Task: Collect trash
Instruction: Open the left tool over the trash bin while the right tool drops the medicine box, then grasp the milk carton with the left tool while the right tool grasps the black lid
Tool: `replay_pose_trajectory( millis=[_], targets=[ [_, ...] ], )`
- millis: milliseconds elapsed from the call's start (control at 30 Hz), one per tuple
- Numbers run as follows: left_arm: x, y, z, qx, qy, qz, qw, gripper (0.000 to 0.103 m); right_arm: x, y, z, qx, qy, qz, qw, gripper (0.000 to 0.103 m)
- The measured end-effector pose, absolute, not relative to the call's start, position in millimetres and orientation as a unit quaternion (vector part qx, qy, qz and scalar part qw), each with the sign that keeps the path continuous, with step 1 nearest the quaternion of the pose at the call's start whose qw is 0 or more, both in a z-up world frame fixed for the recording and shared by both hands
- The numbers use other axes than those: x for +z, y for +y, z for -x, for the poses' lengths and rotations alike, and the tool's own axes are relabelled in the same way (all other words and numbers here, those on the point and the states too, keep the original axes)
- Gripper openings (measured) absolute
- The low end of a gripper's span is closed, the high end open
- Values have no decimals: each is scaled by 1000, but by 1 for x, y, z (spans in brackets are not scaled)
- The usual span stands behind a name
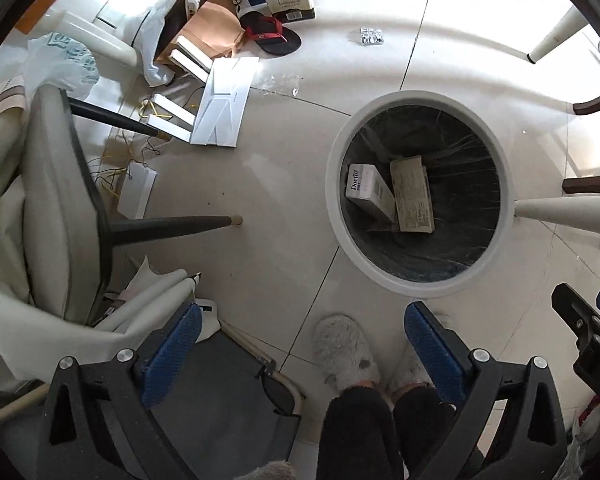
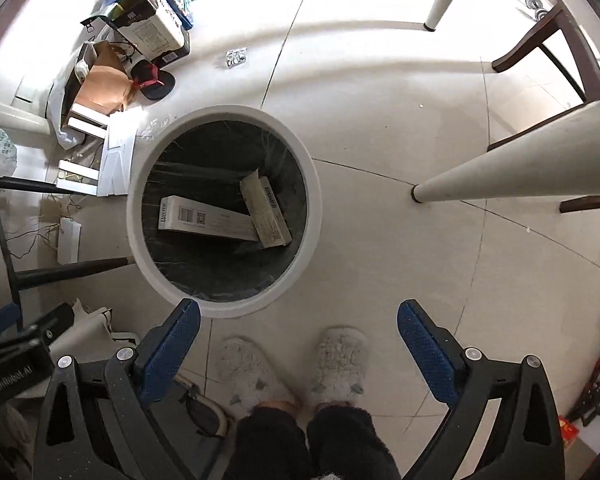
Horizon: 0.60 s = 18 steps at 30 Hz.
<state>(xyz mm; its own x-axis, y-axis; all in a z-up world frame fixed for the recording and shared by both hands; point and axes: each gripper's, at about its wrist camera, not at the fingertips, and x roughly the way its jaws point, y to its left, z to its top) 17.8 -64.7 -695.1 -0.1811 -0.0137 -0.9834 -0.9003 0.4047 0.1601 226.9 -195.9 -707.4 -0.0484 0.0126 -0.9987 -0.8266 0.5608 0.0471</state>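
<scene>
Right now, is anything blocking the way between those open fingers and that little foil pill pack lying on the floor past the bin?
Yes. In the right view the round bin stands on the floor directly between the right gripper and the pill pack. In the left view the bin sits off to the side, leaving bare floor up to the pack.

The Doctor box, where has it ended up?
The Doctor box lies at the bottom of the round white bin, on the left side in the left wrist view, leaning against a second, tan box.
</scene>
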Motion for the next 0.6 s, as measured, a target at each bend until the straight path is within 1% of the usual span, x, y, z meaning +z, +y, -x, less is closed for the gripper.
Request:
replay_pose_trajectory(
  millis=[167,300,433,600],
  targets=[
    [-662,-72,-17,417,642,353,538,103,-673,-203,-223,347,633,323,613,100],
    [-621,-81,-11,414,640,350,544,103,-635,-210,-220,349,630,327,612,100],
    [-576,-88,-3,413,639,348,547,103,-589,-215,-216,354,631,325,608,100],
    [-511,-88,10,419,634,351,547,103,-519,-216,-206,366,639,315,599,100]
  ],
)
